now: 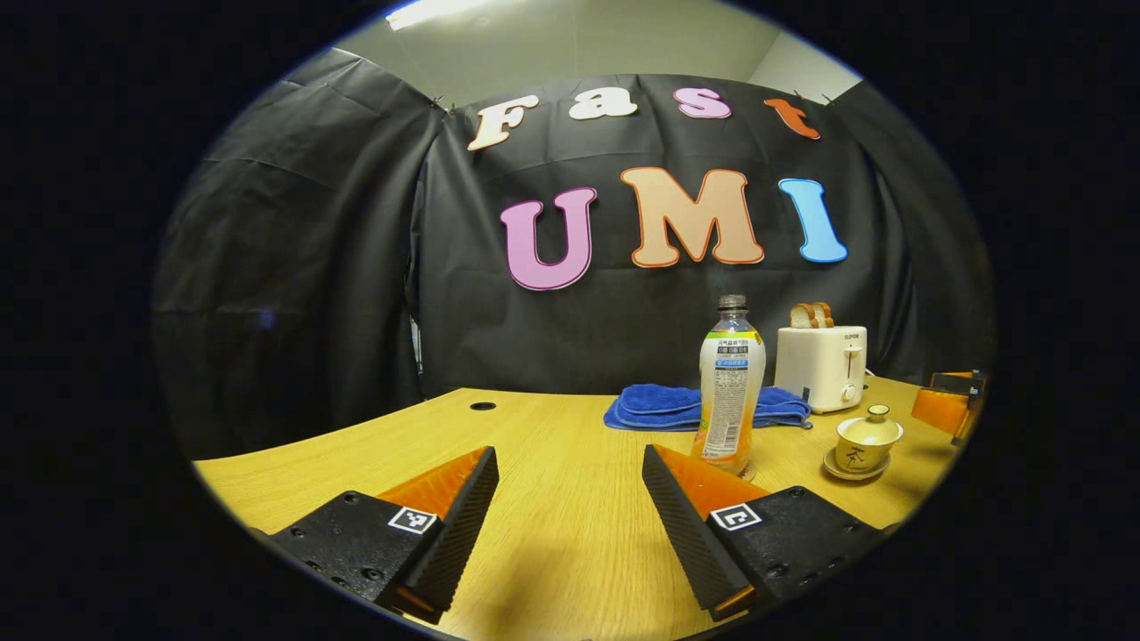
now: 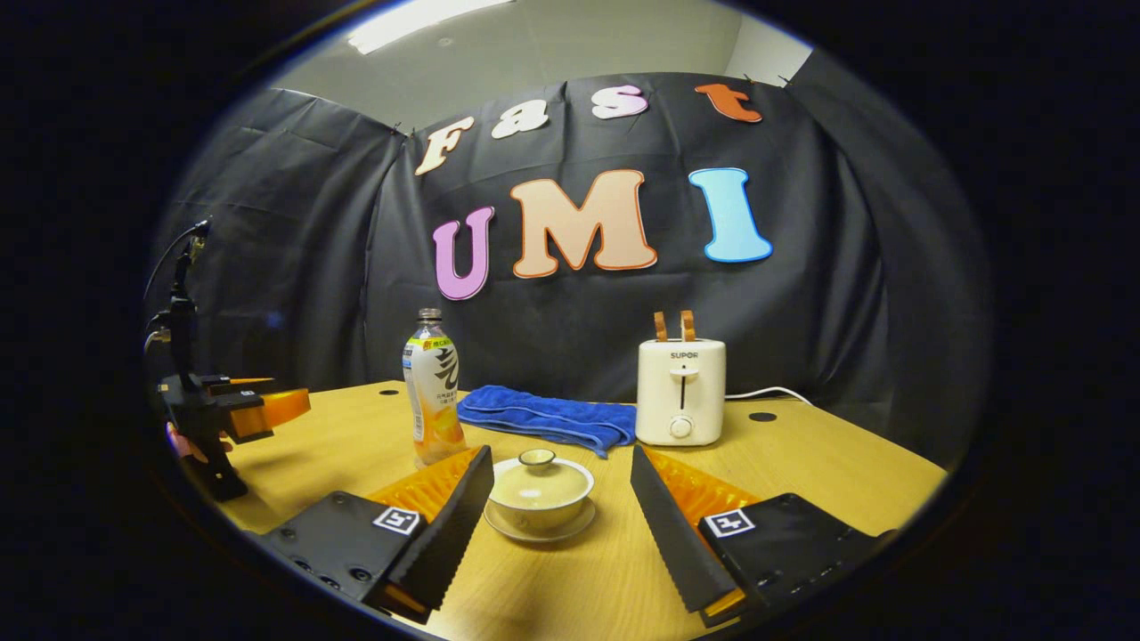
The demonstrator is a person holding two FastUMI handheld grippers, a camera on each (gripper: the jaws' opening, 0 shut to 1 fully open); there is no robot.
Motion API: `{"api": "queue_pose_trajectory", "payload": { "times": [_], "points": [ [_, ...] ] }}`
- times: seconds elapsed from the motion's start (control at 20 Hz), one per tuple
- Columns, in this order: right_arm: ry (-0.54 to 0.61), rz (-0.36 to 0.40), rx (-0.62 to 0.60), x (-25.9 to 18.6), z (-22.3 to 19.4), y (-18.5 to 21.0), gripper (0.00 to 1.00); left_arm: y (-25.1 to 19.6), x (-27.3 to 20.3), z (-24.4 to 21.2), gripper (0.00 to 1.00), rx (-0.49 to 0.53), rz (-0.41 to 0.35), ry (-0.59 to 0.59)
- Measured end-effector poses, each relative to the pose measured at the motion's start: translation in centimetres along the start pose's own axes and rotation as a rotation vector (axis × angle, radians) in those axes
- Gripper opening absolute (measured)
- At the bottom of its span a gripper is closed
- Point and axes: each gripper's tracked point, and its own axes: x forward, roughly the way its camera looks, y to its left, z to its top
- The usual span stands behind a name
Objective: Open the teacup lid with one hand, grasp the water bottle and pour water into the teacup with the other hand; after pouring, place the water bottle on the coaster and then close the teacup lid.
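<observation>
Both views low over the table (image 1: 552, 445), facing the back wall, sharing bottle (image 1: 730, 392), teacup (image 2: 540, 488), toaster (image 2: 681, 392).

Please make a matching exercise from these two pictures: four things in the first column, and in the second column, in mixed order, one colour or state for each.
Things:
1. towel
2. toaster
3. teacup
4. bottle

States:
A. holds two slices of bread in its slots
B. upright, with no cap on
C. blue, folded, lying on the table
D. lid on, standing on a saucer

Pairs: 1-C, 2-A, 3-D, 4-B
</observation>
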Motion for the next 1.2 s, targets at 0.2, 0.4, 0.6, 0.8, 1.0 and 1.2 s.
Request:
{"api": "queue_pose_trajectory", "payload": {
  "times": [0.2,0.4,0.6,0.8,1.0,1.2],
  "points": [
    [-0.006,-0.160,-0.007,-1.7,0.1,-3.9,0.98,0.5,-0.1,0.0,0.95,0.002,0.021,-0.001],
    [-0.015,-0.353,-0.015,-3.0,0.3,-7.5,0.98,1.3,-0.6,-0.2,0.95,0.001,0.065,0.002],
    [-0.017,-0.380,-0.017,-3.3,0.3,-7.7,0.93,1.5,-0.8,-0.1,0.95,0.002,0.084,0.002],
    [-0.018,-0.383,-0.018,-3.1,0.2,-7.8,0.94,1.5,-0.8,-0.2,0.95,0.001,0.081,0.002],
    [-0.019,-0.383,-0.018,-3.1,0.2,-7.9,0.94,1.4,-0.7,-0.2,0.95,0.000,0.079,0.002],
    [-0.019,-0.382,-0.018,-3.0,0.1,-7.9,0.98,2.2,-1.0,-0.5,0.95,0.000,0.079,0.003]
  ]
}}
